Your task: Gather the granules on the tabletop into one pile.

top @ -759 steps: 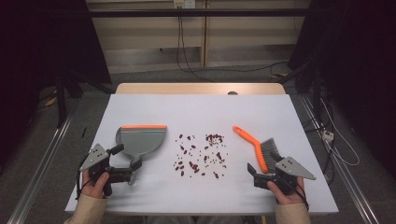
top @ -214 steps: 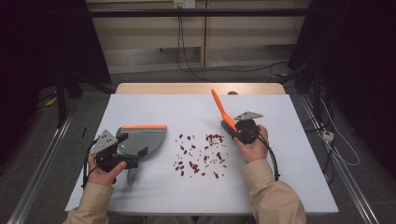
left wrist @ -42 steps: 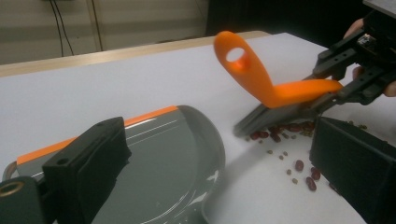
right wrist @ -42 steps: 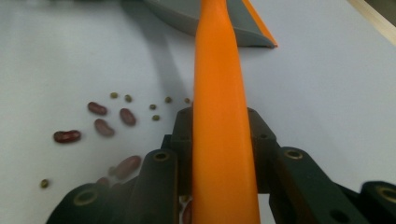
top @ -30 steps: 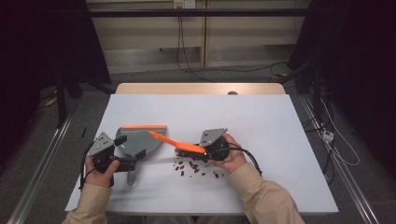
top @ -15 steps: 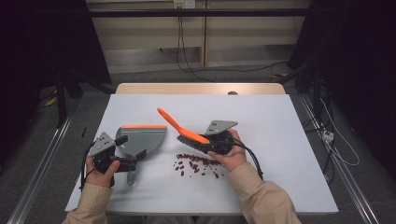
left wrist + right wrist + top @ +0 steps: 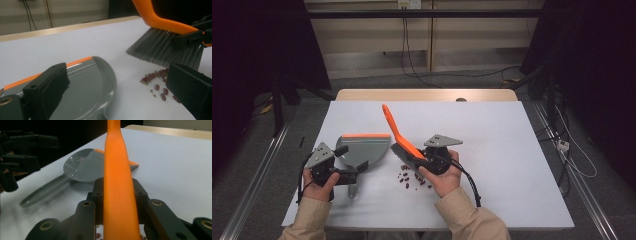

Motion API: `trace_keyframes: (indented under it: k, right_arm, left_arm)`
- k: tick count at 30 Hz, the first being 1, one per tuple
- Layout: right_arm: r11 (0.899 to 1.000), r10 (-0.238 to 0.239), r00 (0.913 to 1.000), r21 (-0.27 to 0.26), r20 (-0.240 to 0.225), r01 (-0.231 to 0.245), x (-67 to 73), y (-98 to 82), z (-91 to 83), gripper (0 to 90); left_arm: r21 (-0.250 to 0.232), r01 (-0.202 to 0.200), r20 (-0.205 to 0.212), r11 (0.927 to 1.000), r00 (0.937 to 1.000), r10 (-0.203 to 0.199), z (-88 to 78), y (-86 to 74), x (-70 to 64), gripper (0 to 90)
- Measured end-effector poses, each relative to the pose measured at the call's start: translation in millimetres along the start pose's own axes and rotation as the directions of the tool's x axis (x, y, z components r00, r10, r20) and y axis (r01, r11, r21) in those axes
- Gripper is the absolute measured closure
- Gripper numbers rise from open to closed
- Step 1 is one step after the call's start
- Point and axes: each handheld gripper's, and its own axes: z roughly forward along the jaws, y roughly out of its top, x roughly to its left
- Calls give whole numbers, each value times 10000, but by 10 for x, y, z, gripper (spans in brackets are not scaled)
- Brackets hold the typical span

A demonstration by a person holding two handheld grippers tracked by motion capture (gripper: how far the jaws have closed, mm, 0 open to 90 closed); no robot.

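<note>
My right gripper (image 7: 421,162) is shut on the orange handle (image 7: 117,170) of a hand brush (image 7: 394,129). The handle slants up toward the table's far side. The brush's grey bristles (image 7: 160,50) hang just behind a small heap of dark red beans (image 7: 409,179). A grey dustpan (image 7: 362,147) with an orange lip lies flat to the left of the beans (image 7: 156,76). Over the dustpan's handle, my left gripper (image 7: 354,170) is open, its jaws wide on either side of the pan (image 7: 87,82). The right gripper view has the dustpan (image 7: 85,166) beyond the brush handle.
The white table (image 7: 512,150) is bare on its right half and along its far strip. A wooden board (image 7: 427,95) borders the far edge. Cables (image 7: 472,185) trail from the grippers toward the front edge.
The brush handle has swung from pointing left over the dustpan to slanting up toward the far side. The bristles have drawn back from the pan. The left gripper has stayed put.
</note>
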Motion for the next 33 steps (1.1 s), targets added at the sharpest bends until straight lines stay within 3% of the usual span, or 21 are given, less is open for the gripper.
trace_keyframes:
  k: [9, 21, 27, 30, 33]
  right_arm:
    - [9991, 424, 9990, -28, 127, -424, 139, -77, 29, 716]
    - [9951, 990, 9951, -19, -67, -991, 354, -178, 139, 716]
    - [9919, 1186, 9929, 475, -71, -1182, 432, -318, 279, 716]
    - [9914, 1023, 9936, 775, 479, -1058, 431, -375, 309, 716]
    - [9851, 1329, 9877, 986, 819, -1407, 361, -364, 283, 717]
  left_arm:
    - [-16, -28, -26, 10000, 10000, 28, -3, 1, 0, 42]
    - [23, -102, -44, 9999, 9999, 102, 2, 3, -7, 41]
    - [21, -123, -44, 9999, 9999, 123, -2, 2, -9, 41]
    - [55, -145, -55, 9999, 9999, 145, -1, 2, -8, 41]
    - [64, -193, -54, 9998, 9998, 193, -1, 2, -6, 41]
